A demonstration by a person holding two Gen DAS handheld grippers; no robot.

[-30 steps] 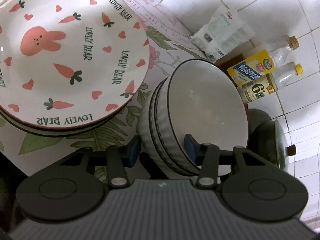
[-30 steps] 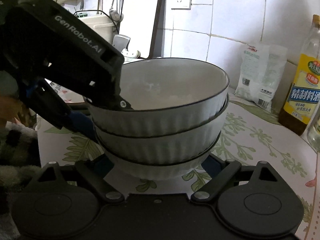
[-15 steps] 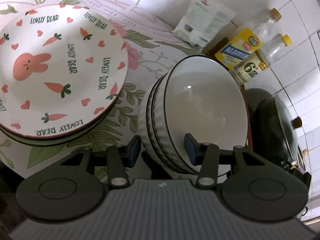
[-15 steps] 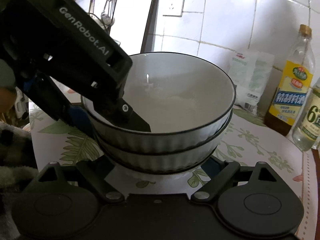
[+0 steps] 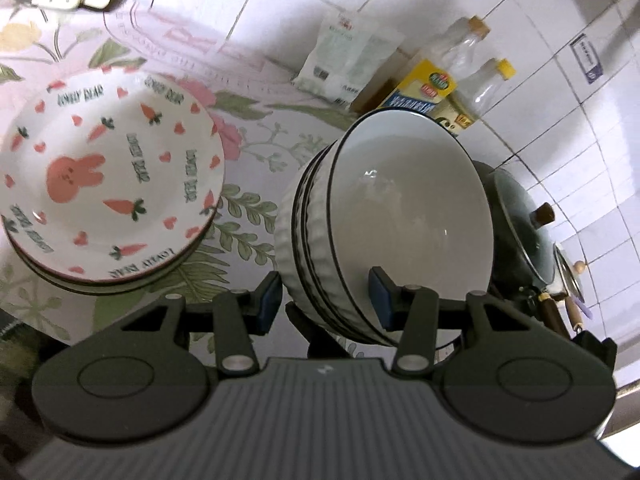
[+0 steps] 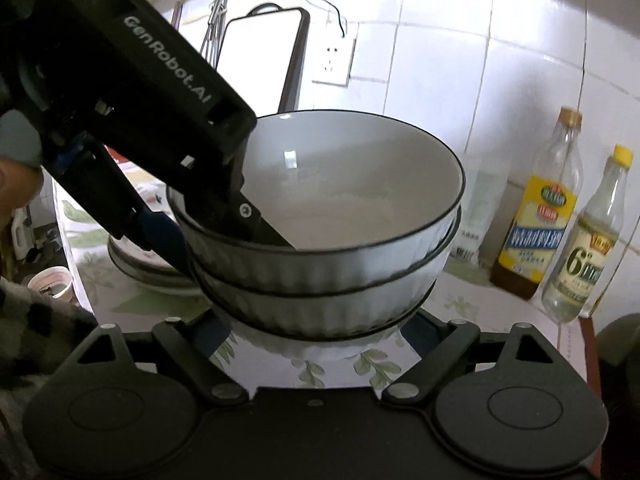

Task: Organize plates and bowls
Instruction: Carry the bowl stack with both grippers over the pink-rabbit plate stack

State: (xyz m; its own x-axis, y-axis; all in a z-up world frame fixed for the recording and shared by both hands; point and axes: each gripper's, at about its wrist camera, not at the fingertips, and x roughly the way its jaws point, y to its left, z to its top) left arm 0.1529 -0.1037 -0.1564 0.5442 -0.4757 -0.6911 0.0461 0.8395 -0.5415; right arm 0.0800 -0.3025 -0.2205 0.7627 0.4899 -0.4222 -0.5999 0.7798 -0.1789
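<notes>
1. The stack of white ribbed bowls (image 5: 384,232) now hangs clear of the flowered tablecloth (image 5: 256,136), tipped toward the tiled wall; a second ago it sat lower, next to the carrot-print plates (image 5: 112,184), which now lie further off to the side.
2. The left gripper (image 5: 326,294) is clenched on the stack's wall, one pad inside the top bowl and one outside, exactly as before.
3. The right gripper (image 6: 316,330) stands wide around the stack's base; I cannot tell whether its pads press the bottom bowl.
4. My guess: the bowls are being carried off as one pile, plates left sorted.
5. Only the left view shows the plates' pattern and the dark lidded pot (image 5: 520,232); only the right view shows the gripper straddling the rim and three bowls stacked.
</notes>
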